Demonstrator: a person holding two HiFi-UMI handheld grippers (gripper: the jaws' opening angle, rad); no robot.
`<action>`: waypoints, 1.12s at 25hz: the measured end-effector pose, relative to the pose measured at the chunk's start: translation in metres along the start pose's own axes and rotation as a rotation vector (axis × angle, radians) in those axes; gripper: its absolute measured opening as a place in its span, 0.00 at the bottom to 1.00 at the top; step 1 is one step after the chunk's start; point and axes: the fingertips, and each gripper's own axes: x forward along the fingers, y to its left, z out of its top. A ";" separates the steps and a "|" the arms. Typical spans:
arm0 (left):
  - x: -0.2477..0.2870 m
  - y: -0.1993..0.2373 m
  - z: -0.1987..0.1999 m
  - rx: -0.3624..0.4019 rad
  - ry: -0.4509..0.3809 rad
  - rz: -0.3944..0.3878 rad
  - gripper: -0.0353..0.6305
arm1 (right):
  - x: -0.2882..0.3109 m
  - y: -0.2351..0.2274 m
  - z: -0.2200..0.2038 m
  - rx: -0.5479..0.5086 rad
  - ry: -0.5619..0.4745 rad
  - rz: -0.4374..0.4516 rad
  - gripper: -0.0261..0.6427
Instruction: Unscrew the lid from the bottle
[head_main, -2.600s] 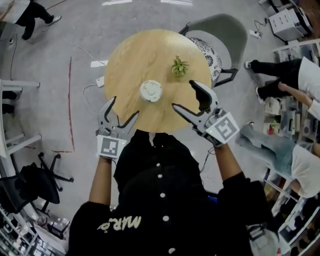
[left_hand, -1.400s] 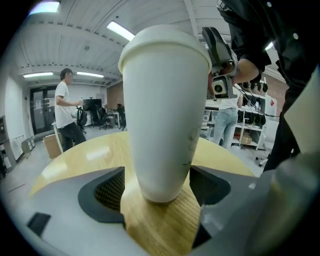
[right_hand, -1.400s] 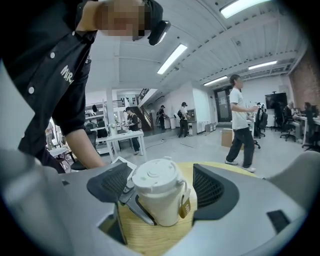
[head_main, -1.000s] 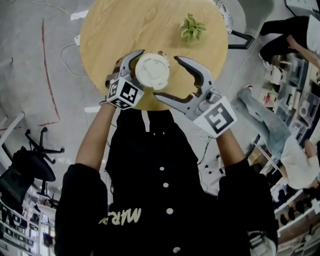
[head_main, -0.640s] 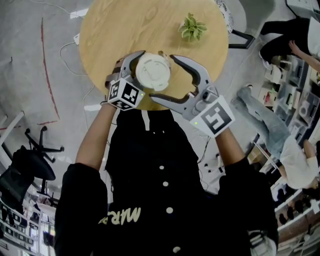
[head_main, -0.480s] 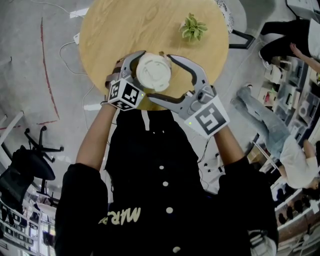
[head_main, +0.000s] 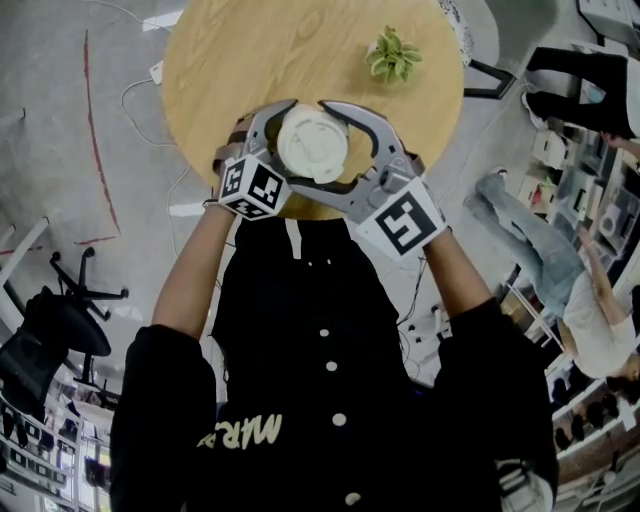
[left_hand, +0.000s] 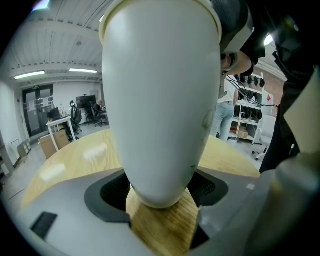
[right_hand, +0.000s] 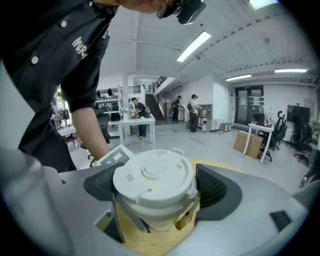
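With the left gripper (left_hand: 161, 202) clamped on the cream plastic bottle (left_hand: 160, 100) at the round wooden table's (head_main: 230, 60) six o'clock edge, the right gripper (right_hand: 156, 194), jaws opening around the white round lid (head_main: 312, 145) without pressing it, should close level on its rim before twisting.

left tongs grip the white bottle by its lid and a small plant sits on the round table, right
Not by its lid: the left gripper view shows the left tongs closed low on the white bottle, near its base. The small plant does sit on the round table.
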 end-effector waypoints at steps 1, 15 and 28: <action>0.001 0.000 0.000 0.001 -0.001 -0.003 0.58 | 0.000 -0.001 0.000 -0.001 -0.006 0.004 0.72; -0.007 -0.013 0.000 0.187 -0.016 -0.362 0.58 | 0.000 0.013 0.008 -0.146 -0.060 0.370 0.72; -0.009 -0.016 0.022 0.134 -0.100 -0.249 0.60 | -0.007 0.017 -0.003 -0.125 -0.054 0.344 0.72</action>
